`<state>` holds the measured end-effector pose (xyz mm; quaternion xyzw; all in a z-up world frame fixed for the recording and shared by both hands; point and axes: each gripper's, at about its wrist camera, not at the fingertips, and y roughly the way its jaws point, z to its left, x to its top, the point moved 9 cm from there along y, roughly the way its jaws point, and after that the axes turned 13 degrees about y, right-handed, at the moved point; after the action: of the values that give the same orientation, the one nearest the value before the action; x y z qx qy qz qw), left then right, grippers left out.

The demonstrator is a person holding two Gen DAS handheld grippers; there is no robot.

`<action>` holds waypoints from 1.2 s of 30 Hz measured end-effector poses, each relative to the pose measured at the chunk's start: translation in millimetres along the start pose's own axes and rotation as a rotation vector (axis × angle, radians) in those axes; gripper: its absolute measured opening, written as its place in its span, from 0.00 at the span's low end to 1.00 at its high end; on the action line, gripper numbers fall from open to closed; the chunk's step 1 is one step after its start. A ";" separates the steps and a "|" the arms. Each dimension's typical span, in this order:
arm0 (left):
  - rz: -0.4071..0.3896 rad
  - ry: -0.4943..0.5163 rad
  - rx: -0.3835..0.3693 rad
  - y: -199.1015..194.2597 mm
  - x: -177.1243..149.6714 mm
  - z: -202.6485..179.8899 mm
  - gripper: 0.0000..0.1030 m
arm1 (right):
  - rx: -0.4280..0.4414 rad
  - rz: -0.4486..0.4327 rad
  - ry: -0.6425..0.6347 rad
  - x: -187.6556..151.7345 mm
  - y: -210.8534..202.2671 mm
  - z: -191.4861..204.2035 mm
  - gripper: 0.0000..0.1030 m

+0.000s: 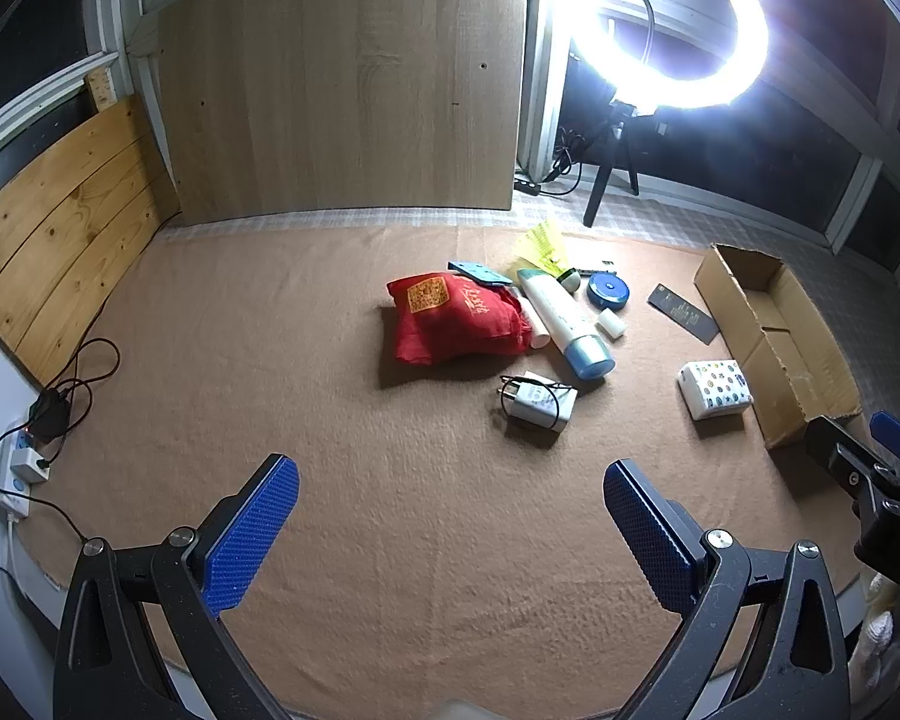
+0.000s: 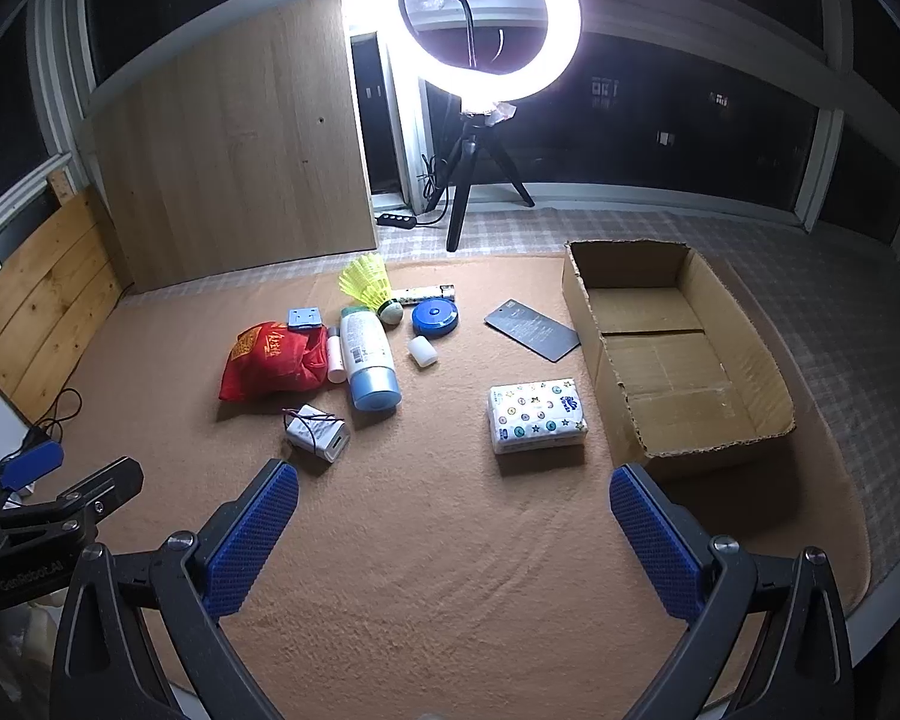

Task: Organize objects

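So there's a tan blanket [image 2: 450, 540] covering the floor with everything sitting on it. Biggest thing is the open cardboard box [image 2: 678, 360] on the right side, nothing in it as far as the right wrist view shows. Just left of the box sits a tissue pack [image 2: 537, 417] with little printed icons. Further left is a cluster: a red bag [image 2: 270, 363], a white bottle with a blue cap [image 2: 369, 360] lying right beside it, a white charger [image 2: 318, 433] with its cord wrapped round in front, then a yellow shuttlecock [image 2: 369, 282], a blue round disc [image 2: 434, 318] and a dark card [image 2: 531, 330]. The left gripper [image 1: 450, 534] and right gripper [image 2: 453, 534] both hover over bare blanket, jaws spread wide, holding nothing.
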<state>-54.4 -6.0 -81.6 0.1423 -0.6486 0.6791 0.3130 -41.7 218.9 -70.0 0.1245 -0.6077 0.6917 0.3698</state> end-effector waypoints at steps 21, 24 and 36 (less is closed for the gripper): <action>0.027 -0.007 -0.006 22.8 4.2 3.5 1.00 | 0.024 0.040 0.013 4.1 22.9 -1.5 1.00; 0.035 0.001 -0.008 30.1 5.0 3.5 1.00 | 0.038 0.057 0.013 5.8 31.6 -0.6 1.00; 0.060 0.009 -0.005 62.6 8.9 10.5 1.00 | 0.076 0.099 -0.002 18.6 67.8 8.3 0.99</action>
<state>-101.6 -11.7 -124.6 0.1189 -0.6528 0.6873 0.2956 -101.9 218.6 -107.3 0.1087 -0.5869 0.7316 0.3295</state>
